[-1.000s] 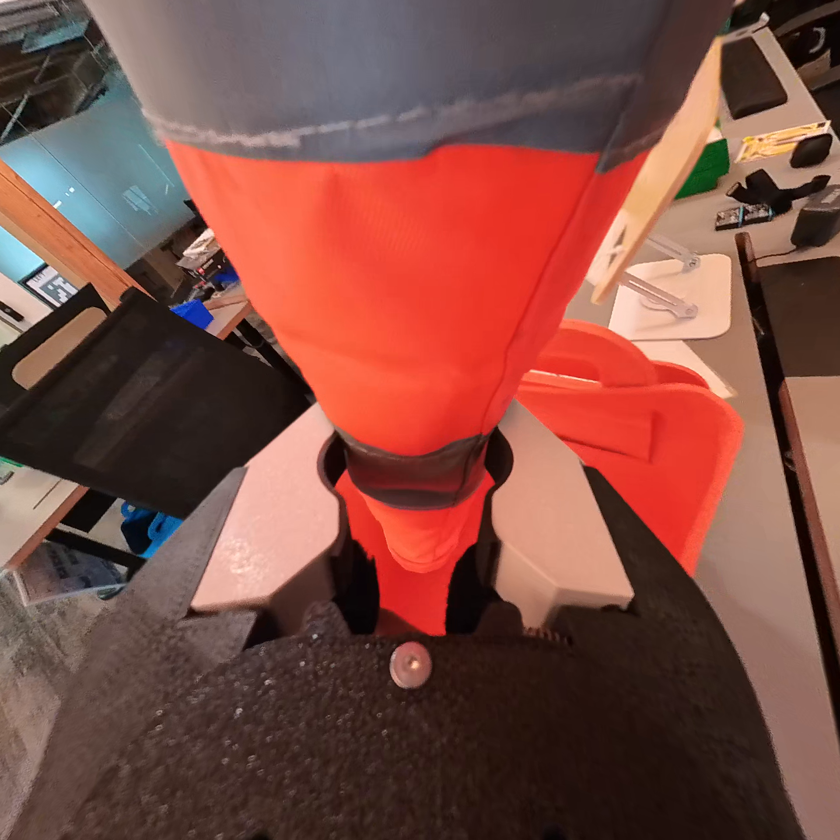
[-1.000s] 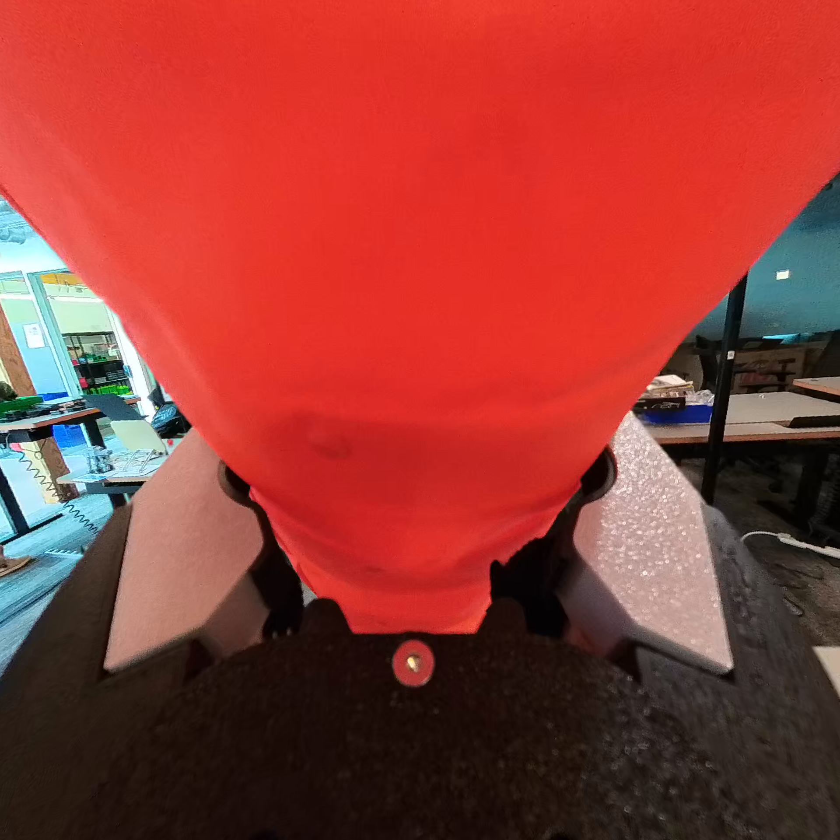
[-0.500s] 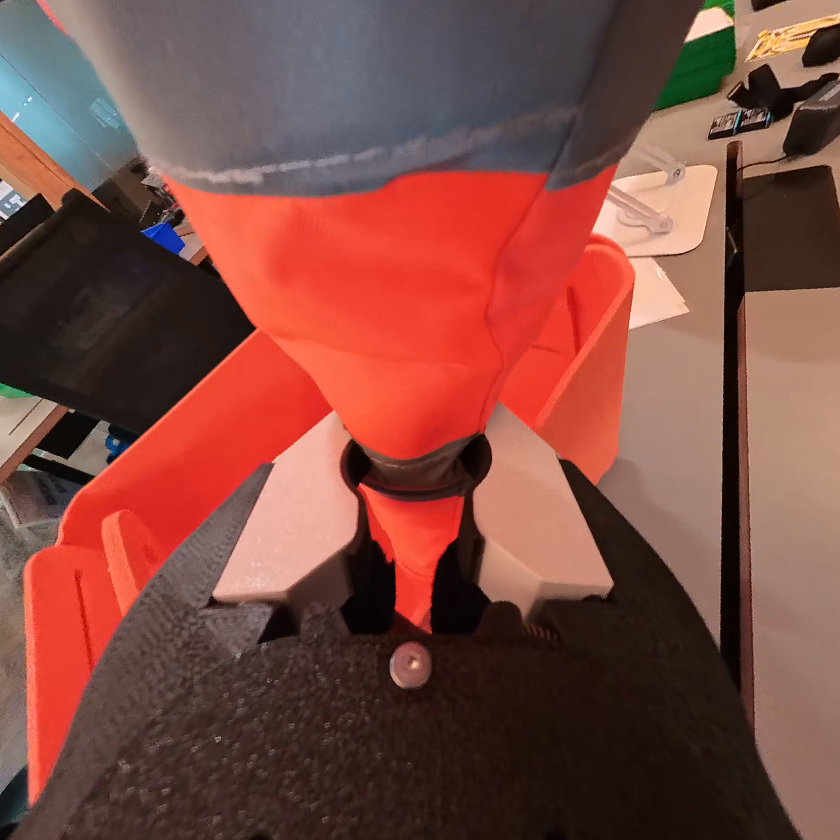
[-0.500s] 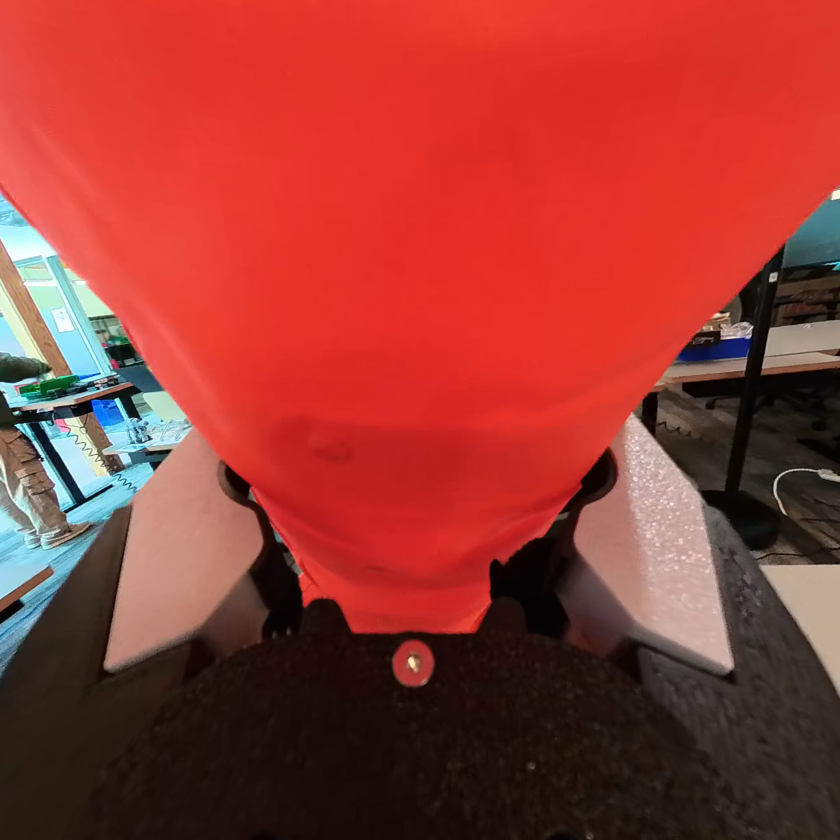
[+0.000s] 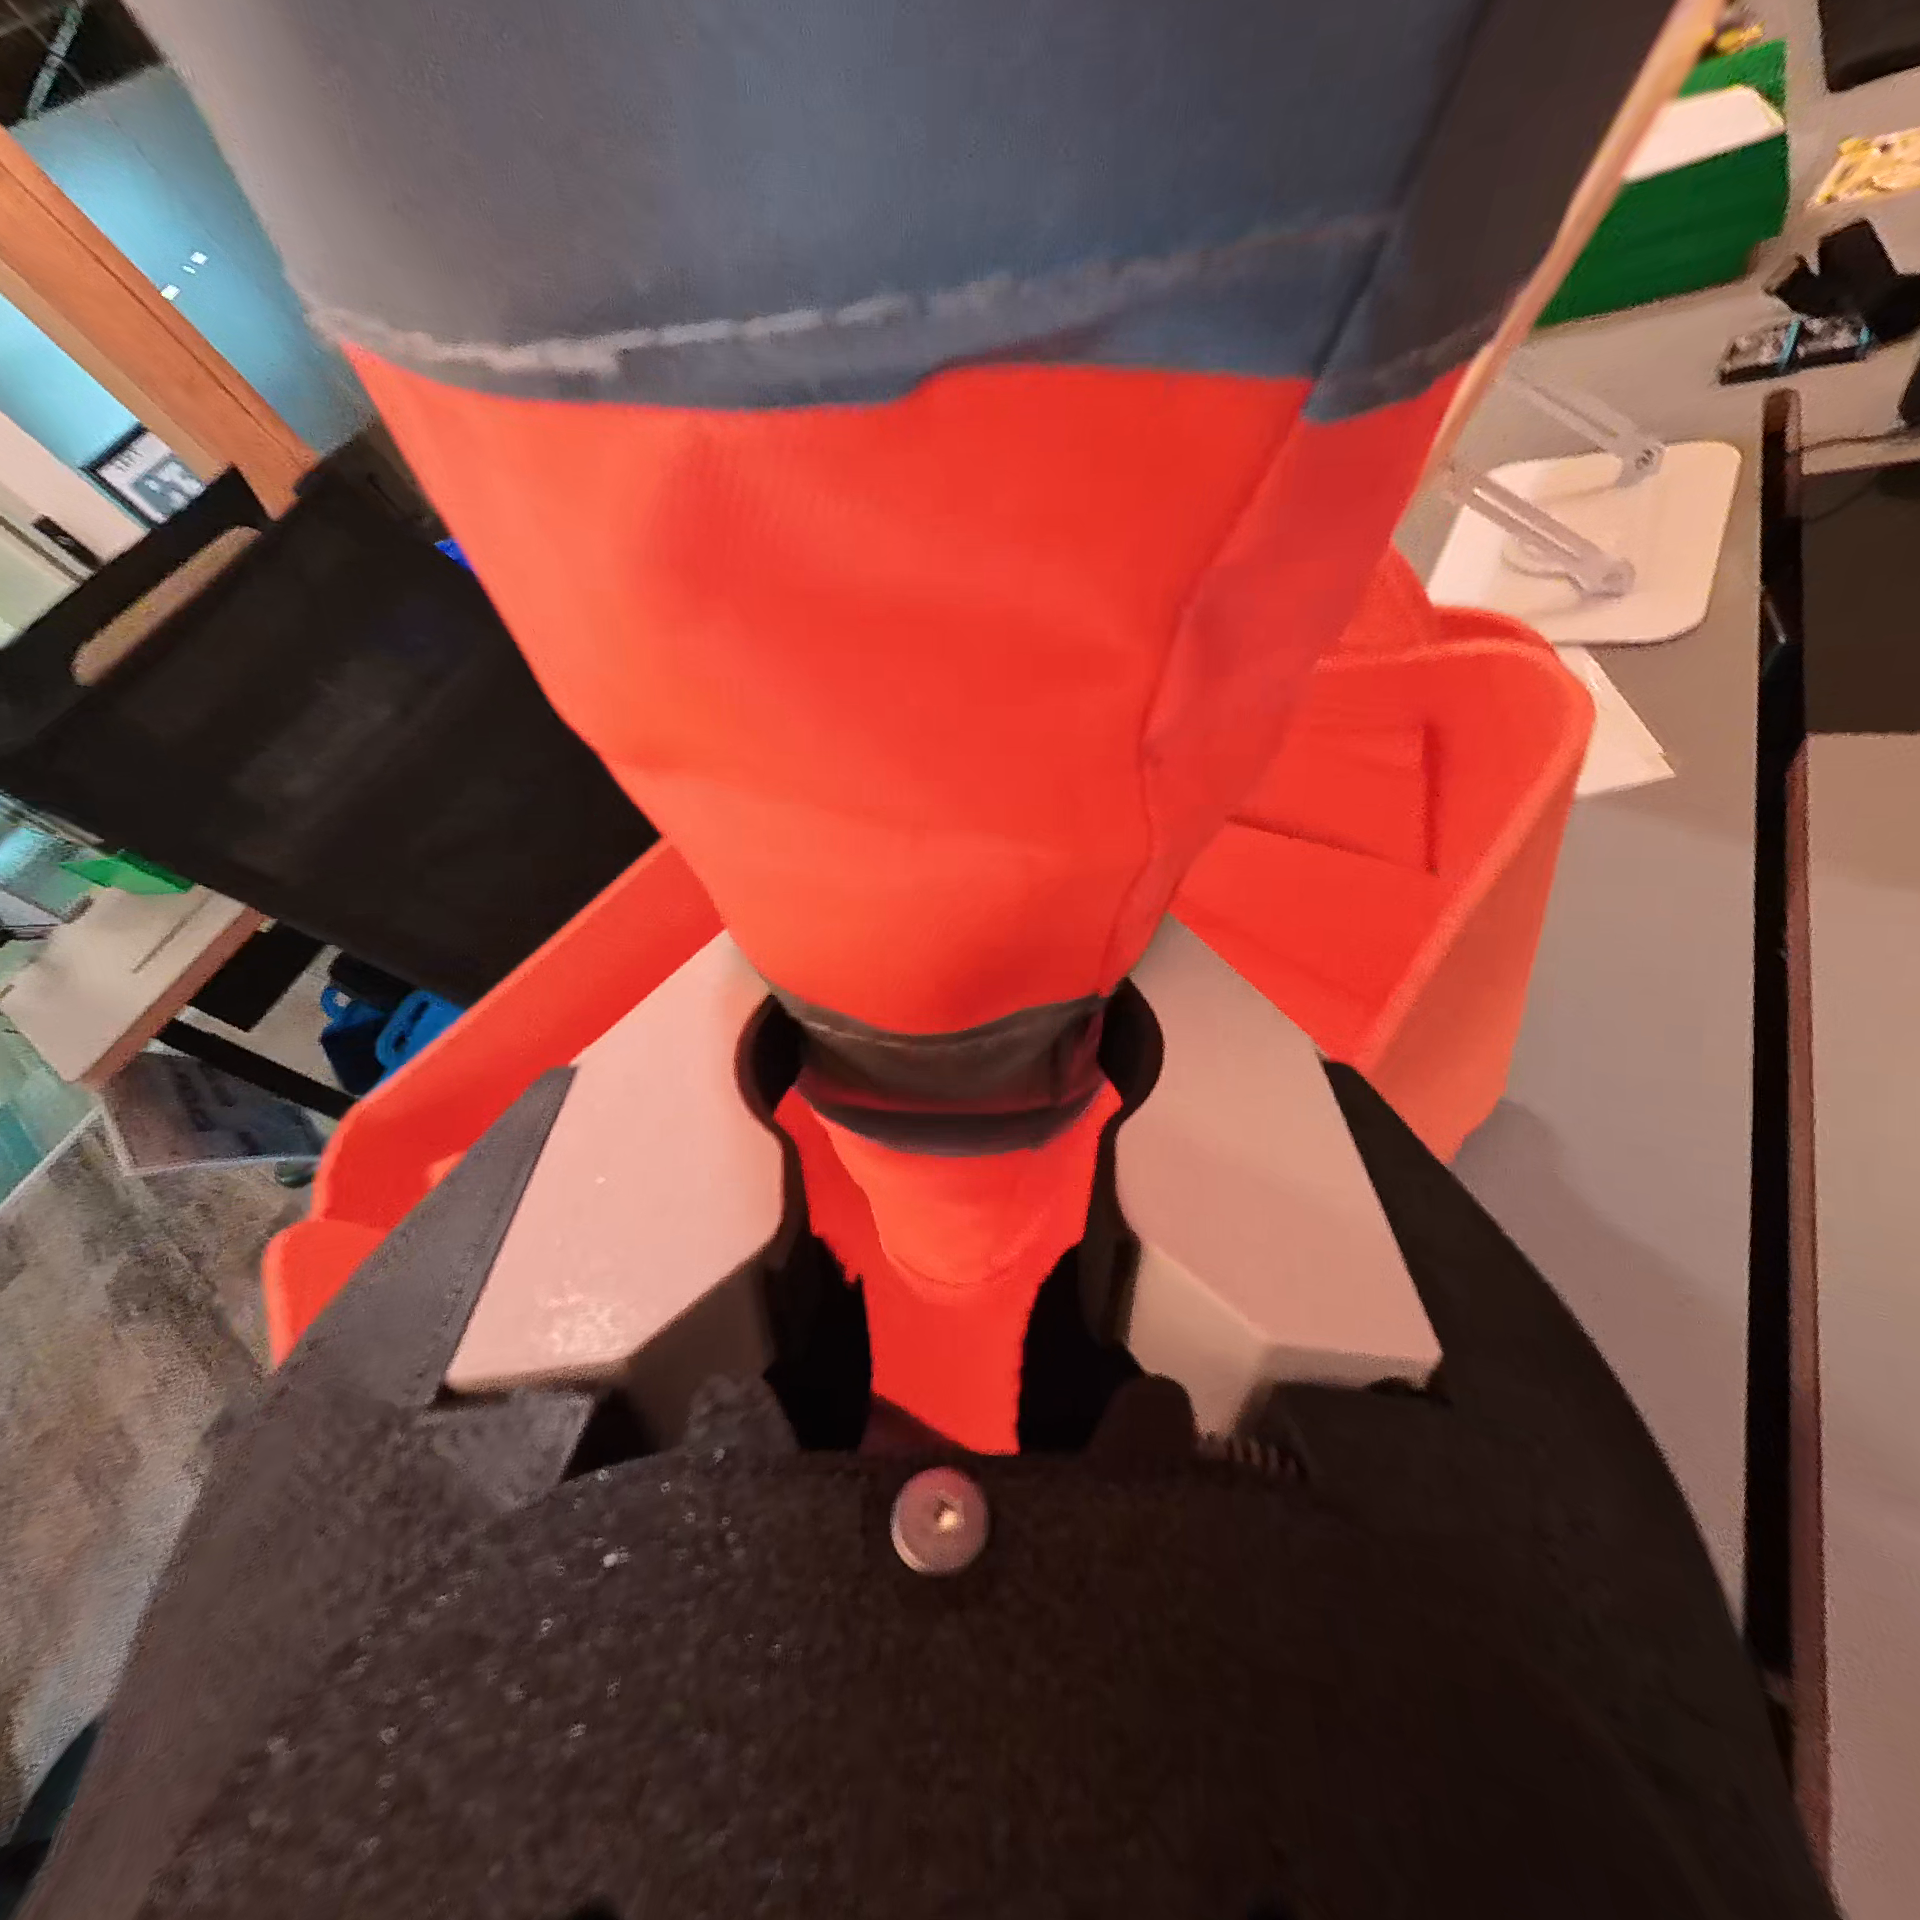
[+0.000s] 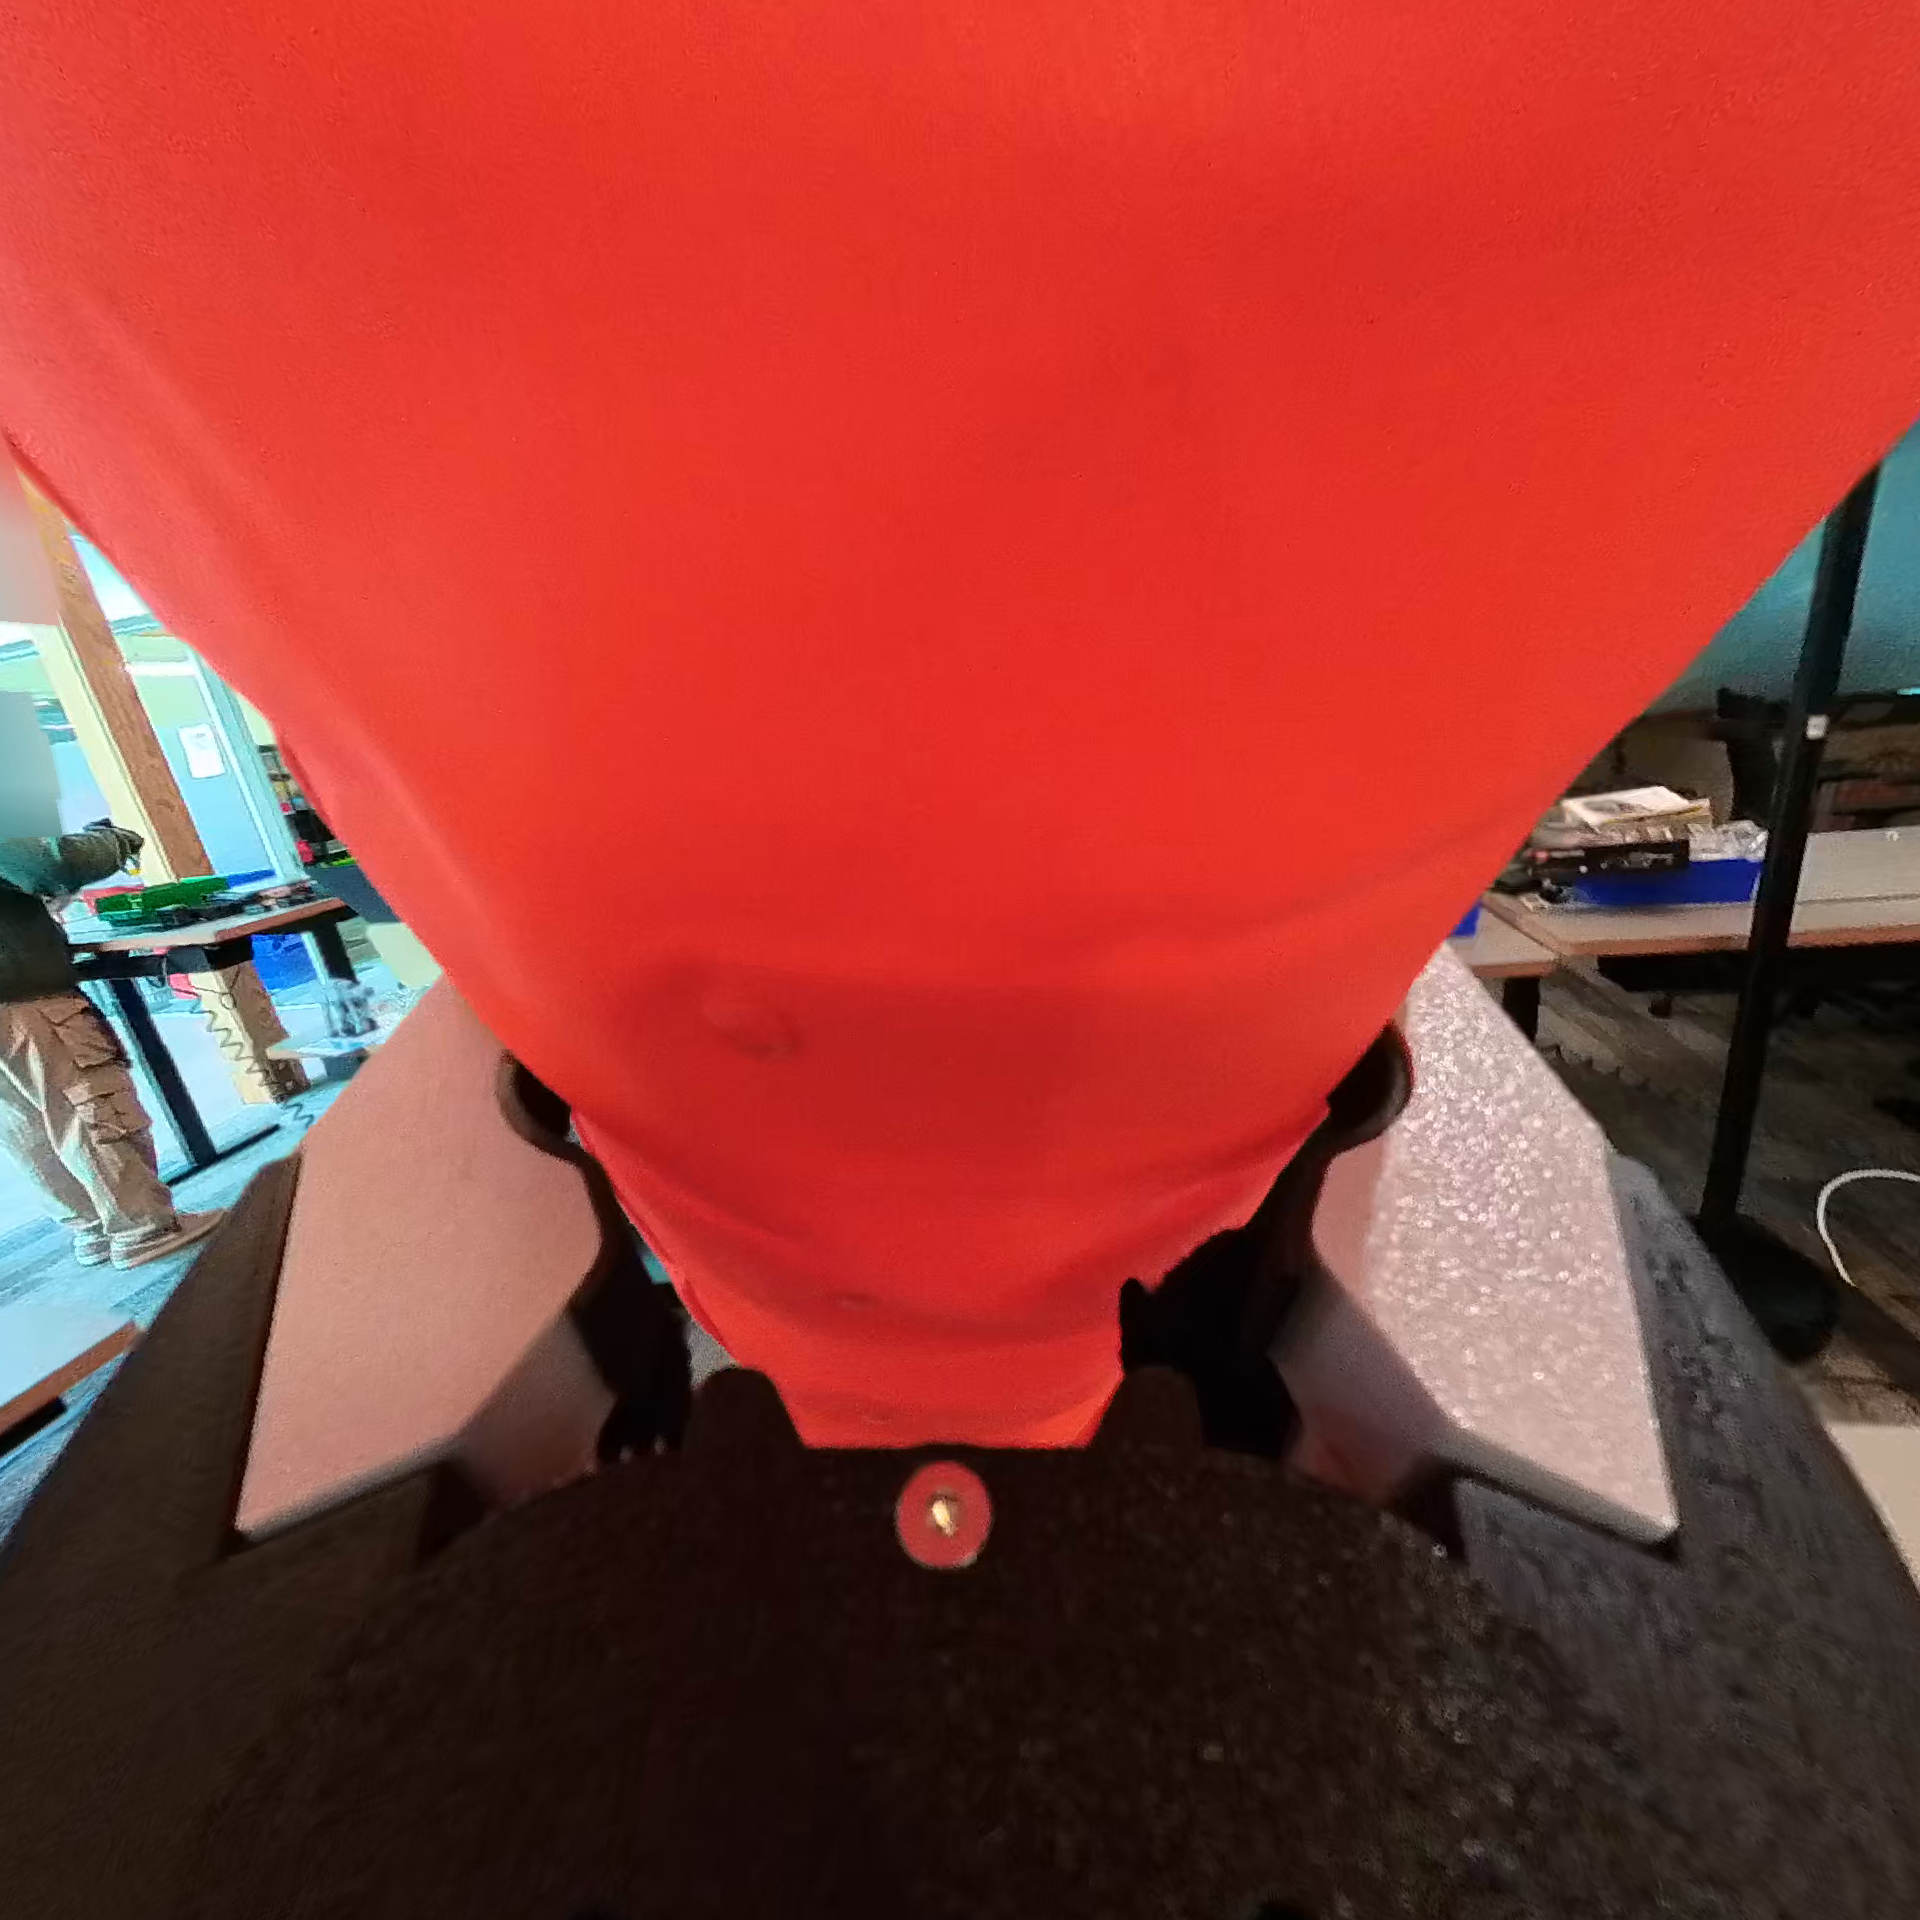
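An orange-red garment point(image 5: 894, 707) with a grey-blue band point(image 5: 831, 187) across its top fills the left wrist view. My left gripper point(image 5: 945, 1164) is shut on a bunched part of it, where a dark trim band point(image 5: 945, 1081) crosses between the fingers. In the right wrist view the same orange-red garment point(image 6: 935, 520) hangs taut and covers most of the picture. My right gripper point(image 6: 945, 1226) is shut on its fabric. Both grippers hold the cloth up in the air. An orange plastic bin point(image 5: 1475, 914) stands below and behind the cloth in the left wrist view.
A grey table point(image 5: 1642, 1039) bears a white stand base point(image 5: 1600, 561), paper, green blocks point(image 5: 1683, 208) and dark devices. A black mesh chair back point(image 5: 291, 727) is at the left. In the right wrist view a person point(image 6: 62, 1039) stands far left; desks and a black pole point(image 6: 1787, 831) are at the right. My right fingertips sit around 35 cm from my left ones.
The left gripper has lifted and tilted back, so less of the orange bin shows than half a second ago. The right view has swung a little; both grips are unchanged.
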{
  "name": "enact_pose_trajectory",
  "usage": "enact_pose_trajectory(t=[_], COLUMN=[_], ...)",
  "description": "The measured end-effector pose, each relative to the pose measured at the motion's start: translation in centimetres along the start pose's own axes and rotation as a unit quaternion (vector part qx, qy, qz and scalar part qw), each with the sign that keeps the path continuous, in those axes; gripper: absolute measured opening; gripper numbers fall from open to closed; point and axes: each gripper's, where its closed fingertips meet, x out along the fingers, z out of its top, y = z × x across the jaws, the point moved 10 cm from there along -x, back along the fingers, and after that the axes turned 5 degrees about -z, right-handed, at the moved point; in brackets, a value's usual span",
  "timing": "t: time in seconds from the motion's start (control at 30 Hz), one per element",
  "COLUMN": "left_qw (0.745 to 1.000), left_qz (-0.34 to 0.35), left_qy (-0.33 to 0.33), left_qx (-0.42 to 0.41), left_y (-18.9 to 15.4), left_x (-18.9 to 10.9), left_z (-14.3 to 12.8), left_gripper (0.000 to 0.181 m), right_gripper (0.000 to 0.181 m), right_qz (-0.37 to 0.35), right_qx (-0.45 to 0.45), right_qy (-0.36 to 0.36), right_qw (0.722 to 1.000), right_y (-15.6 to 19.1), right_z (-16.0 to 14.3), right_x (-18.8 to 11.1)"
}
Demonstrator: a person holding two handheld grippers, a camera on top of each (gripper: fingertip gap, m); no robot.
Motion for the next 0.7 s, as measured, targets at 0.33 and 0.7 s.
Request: enact_pose_trajectory(t=[0.33,0.7], left_qw=[0.997,0.993], left_qz=[0.068,0.064], left_qy=[-0.002,0.064], left_qx=[-0.023,-0.081], left_y=[7.1,13.8], left_x=[-2.0,5.2], left_z=[1.4,-3.5], left_gripper=[0.072,0.069], right_gripper=[0.150,0.149], right_qz=[0.055,0.059], right_qx=[-0.018,-0.048], right_qy=[0.013,0.046], right_qw=[0.998,0.996], right_y=[3.4,2.7], right_z=[2.7,-3.8], right_x=[7.7,17.3])
